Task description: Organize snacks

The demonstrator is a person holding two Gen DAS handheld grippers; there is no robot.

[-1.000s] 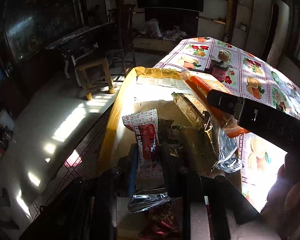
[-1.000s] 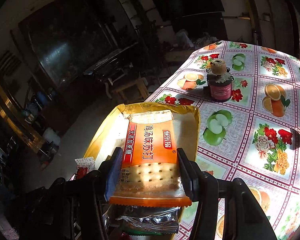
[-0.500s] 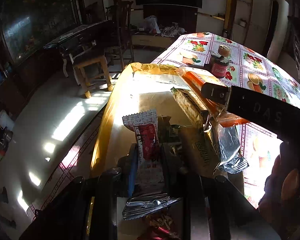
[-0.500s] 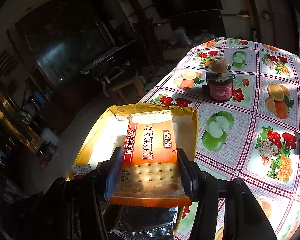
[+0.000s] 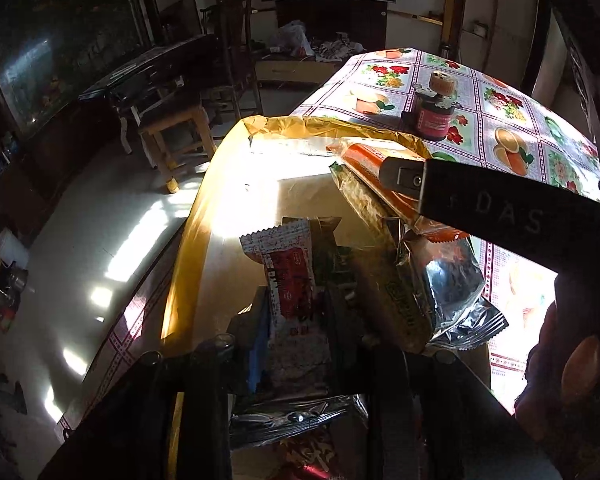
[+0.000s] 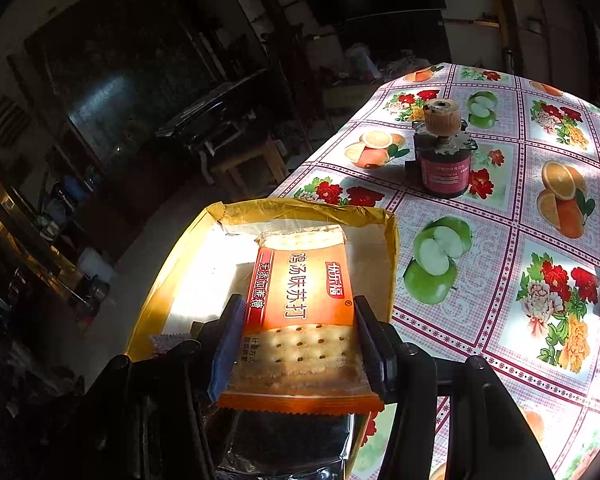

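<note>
Change: my left hand-held gripper (image 5: pixel 300 312) has just been opening around the red-and-white sachet (image 5: pixel 290 280), which stands between its jaws a shade looser than a second ago; my right hand-held gripper (image 6: pixel 296 344) has carried the orange cracker packet (image 6: pixel 304 304) a little deeper over the box.
Left grip: jaws only slightly parted; I cannot tell whether the pads press the sachet or have let it go.
Right grip: pinching the orange cracker packet by its two long edges, level, printed face up.
Where the snacks are: the sachet stands upright at the near end of the yellow-rimmed cardboard box (image 6: pixel 392 240), beside a silver foil pack (image 5: pixel 448 284); the cracker packet hangs above the box's floor.
Worktop: fruit-print oilcloth (image 6: pixel 500 240), with a small pink-labelled motor (image 6: pixel 444 160) well apart from the box.
Step in hand: laying snacks into the box, I judge.
Next move: lower the cracker packet flat onto the bare floor, then spread the right jaws; draw the left back without toppling the sachet.
</note>
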